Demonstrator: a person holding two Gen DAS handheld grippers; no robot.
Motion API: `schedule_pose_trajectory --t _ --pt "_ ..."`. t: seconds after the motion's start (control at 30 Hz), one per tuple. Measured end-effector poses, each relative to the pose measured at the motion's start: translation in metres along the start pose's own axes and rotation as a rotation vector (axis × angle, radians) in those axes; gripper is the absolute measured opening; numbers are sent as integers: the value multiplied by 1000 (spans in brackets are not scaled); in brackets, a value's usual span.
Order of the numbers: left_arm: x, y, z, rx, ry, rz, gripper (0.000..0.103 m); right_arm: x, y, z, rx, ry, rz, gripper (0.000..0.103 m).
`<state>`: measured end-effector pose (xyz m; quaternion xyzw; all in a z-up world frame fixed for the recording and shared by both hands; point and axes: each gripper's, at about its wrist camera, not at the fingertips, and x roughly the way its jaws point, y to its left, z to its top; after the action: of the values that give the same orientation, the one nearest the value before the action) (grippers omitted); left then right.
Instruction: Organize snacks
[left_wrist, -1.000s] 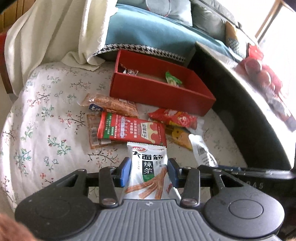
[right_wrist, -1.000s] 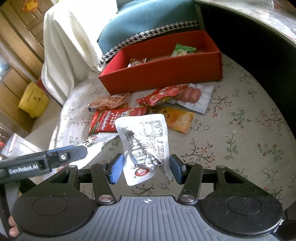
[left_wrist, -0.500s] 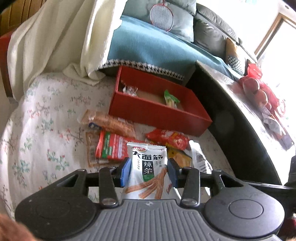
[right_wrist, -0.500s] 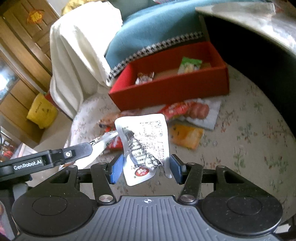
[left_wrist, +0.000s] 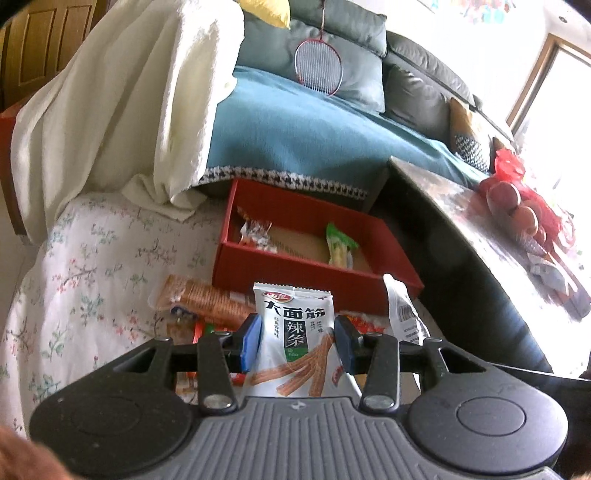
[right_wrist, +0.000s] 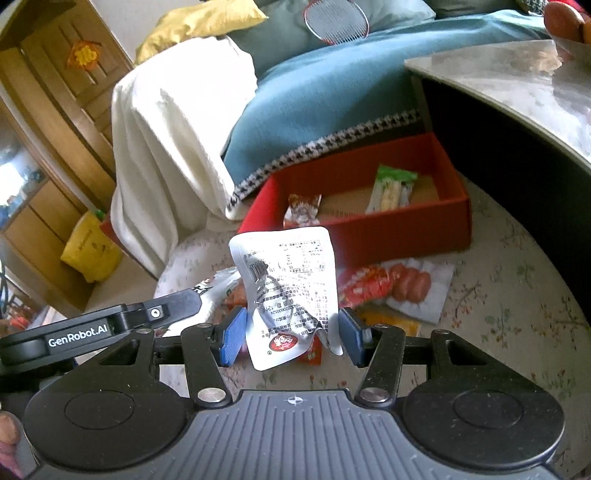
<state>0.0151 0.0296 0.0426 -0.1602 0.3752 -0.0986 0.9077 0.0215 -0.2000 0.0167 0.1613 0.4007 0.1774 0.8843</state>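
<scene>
Both packets higher, between tongs (left_wrist: 297, 343).

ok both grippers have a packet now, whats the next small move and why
Probably carry both forward over the red box and release. The left gripper grips the spicy strip packet, the right gripper the silver packet, and the box has room.

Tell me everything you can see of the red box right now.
The red box is a shallow, open-topped rectangular tray, cardboard by its look, with red walls and a brown floor. It sits flat on the floral cloth, its far side near the blue blanket's houndstooth edge. Inside lie two snacks, apart: a green-topped packet and a small red-and-white wrapper. Most of the floor is bare. Neither tool touches it.
</scene>
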Motion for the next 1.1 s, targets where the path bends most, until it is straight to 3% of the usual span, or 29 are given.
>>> schedule_pose_trajectory --t 0.33,1.1 --pt "15 -8 22 10 -34 0 36 9 0 29 -5 -52 14 62" --pt "69 -21 67 56 -63 15 37 41 -12 74 -2 -80 8 62"
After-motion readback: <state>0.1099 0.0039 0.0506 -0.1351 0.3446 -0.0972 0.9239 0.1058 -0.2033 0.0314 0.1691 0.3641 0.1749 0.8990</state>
